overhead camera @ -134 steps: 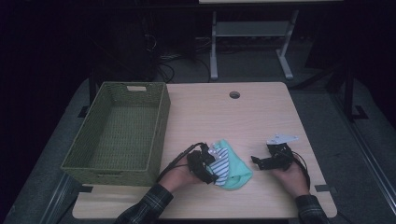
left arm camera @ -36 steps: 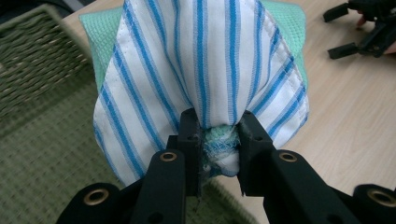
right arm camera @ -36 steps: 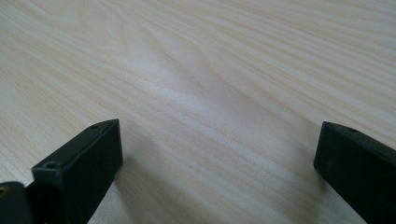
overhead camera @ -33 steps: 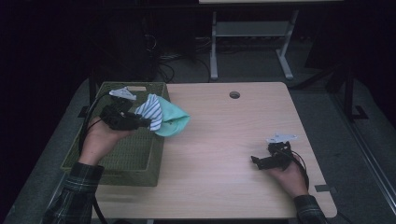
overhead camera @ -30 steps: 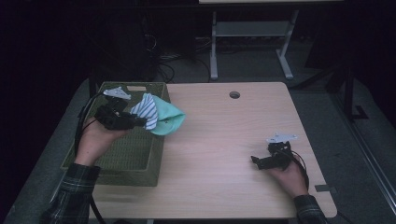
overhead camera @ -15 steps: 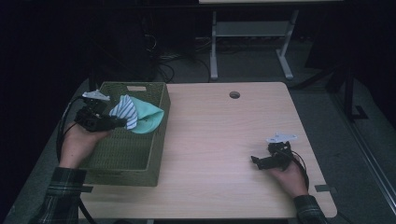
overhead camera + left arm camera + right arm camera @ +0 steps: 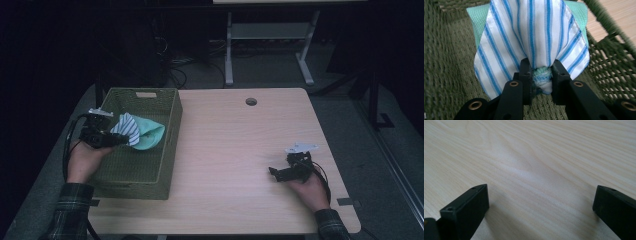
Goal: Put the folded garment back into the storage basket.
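A bundle of cloth, one piece white with blue stripes and one mint green, hangs over the inside of the green woven basket at the table's left. My left gripper is shut on the bunched cloth; in the left gripper view the striped cloth drapes over the green one, pinched at my left gripper. My right gripper rests on the wooden table at the right front, and in the right gripper view my right gripper stands open over bare wood.
The basket's near wall rises close to the cloth's right side in the left gripper view. A round cable hole sits near the table's far edge. A metal stand and cables lie on the floor beyond.
My left gripper has carried the cloth bundle from the table's middle leftward over the basket and has now lowered it inside. The right gripper has stayed put.
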Motion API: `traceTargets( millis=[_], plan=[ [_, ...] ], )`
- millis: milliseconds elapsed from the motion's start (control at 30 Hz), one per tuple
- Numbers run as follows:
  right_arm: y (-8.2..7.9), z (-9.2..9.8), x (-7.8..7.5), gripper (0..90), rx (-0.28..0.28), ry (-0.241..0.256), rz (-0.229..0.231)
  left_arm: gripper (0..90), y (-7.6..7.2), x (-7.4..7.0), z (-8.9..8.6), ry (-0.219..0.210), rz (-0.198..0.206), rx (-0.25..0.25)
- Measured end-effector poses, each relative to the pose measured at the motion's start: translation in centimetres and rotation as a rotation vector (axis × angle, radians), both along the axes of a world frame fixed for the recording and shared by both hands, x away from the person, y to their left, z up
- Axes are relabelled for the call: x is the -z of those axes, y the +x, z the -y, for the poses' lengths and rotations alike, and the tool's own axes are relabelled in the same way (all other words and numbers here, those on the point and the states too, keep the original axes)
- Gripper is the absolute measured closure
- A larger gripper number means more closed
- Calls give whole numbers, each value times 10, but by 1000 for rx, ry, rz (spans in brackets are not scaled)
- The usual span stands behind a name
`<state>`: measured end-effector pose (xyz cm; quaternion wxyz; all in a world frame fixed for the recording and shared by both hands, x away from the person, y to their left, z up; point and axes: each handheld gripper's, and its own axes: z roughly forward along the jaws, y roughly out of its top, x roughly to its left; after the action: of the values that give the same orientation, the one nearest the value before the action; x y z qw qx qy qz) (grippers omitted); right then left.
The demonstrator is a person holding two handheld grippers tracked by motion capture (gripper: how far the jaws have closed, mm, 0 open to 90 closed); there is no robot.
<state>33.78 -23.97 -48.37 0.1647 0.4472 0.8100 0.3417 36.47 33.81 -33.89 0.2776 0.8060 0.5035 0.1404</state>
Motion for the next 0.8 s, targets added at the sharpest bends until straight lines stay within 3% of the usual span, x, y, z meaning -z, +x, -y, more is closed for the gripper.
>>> traceTargets(
  millis=[600,800],
  plan=[
    [0,0,0,1,0,1,1,726,24,57,13,39,-134,4],
    [0,0,0,1,0,1,1,714,25,65,14,41,-164,8]
  ],
)
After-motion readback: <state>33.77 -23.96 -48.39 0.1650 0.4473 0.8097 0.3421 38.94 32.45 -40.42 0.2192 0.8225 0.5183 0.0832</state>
